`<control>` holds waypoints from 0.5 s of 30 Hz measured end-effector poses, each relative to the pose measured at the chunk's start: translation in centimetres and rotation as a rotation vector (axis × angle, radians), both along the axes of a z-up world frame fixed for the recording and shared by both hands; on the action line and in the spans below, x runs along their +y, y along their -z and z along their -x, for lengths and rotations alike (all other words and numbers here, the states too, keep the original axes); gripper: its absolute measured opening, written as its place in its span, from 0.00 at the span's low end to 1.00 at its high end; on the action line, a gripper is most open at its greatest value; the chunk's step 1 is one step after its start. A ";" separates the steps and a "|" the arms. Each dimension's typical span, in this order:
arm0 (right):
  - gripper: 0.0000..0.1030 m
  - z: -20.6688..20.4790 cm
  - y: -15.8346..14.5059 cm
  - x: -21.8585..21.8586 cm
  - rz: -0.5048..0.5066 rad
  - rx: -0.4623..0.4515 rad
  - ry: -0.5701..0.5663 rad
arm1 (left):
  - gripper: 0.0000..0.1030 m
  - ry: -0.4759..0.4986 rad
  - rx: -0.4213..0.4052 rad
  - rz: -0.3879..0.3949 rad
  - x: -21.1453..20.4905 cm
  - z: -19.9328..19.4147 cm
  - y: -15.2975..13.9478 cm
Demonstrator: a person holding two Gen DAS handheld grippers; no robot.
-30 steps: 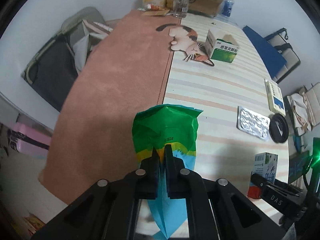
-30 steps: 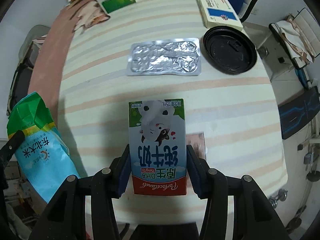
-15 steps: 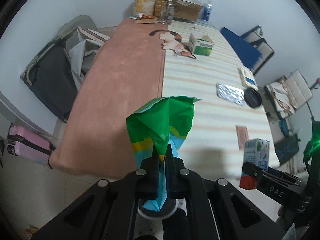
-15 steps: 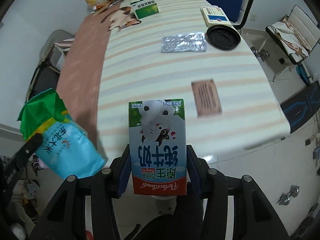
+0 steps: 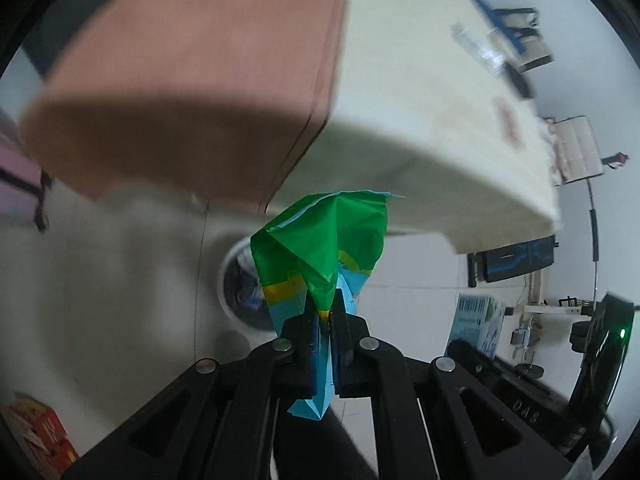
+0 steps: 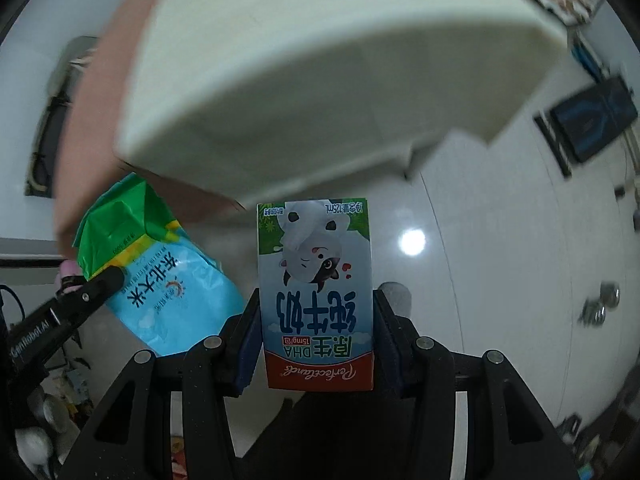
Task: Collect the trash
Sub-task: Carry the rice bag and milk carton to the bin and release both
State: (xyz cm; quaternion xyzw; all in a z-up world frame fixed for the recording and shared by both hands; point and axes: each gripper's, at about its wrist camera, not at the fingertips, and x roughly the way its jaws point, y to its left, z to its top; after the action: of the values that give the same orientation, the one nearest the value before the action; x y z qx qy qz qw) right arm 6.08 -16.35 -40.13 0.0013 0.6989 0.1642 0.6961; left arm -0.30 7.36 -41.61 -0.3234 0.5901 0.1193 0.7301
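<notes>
The left gripper point(image 5: 325, 312) is clamped tight on a crumpled green, yellow and light-blue plastic rice bag point(image 5: 320, 248), its jaws pinching the thin film flat so the bag stands up between the fingers. Beyond the bag, on the pale floor, sits a round white-rimmed bin point(image 5: 240, 292) with a dark inside, partly hidden by the bag. The right gripper point(image 6: 316, 320) grips a small rectangular milk carton point(image 6: 316, 292) printed with a cartoon cow, its blue pads pressed on the carton's two sides. Both hang off the edge of the long table point(image 5: 400, 120), covered in pink-brown and cream cloth.
</notes>
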 end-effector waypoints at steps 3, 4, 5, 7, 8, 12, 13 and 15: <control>0.51 0.8 6.2 -0.5 0.013 0.056 0.020 | 0.02 -0.016 0.054 0.029 -0.1 -0.7 5.9; 0.51 0.8 7.8 -0.5 0.009 0.069 0.024 | 0.02 -0.024 0.072 0.040 0.0 -1.0 8.5; 0.51 0.8 9.9 -0.5 0.007 0.083 0.024 | 0.03 -0.029 0.080 0.050 0.0 -1.2 10.1; 0.51 0.7 14.1 -0.2 0.003 0.092 0.013 | 0.03 -0.039 0.110 0.067 -0.1 -1.5 14.1; 0.51 0.6 16.1 -0.1 0.001 0.100 0.007 | 0.03 -0.041 0.125 0.077 -0.1 -1.7 16.3; 0.51 0.1 23.1 0.8 -0.013 0.139 -0.018 | 0.05 -0.016 0.173 0.120 -0.6 -2.3 23.9; 0.51 0.2 24.3 1.0 -0.015 0.141 -0.025 | 0.05 -0.009 0.193 0.119 -0.6 -2.3 25.6; 0.51 0.3 27.5 1.8 -0.020 0.152 -0.061 | 0.08 0.008 0.218 0.114 -0.7 -2.2 27.8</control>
State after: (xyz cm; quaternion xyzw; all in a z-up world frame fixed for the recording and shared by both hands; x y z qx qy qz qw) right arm 5.76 -14.50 -67.60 -0.0004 0.7479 0.1917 0.6355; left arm 1.90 6.71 -69.46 -0.3470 0.6731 0.1171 0.6425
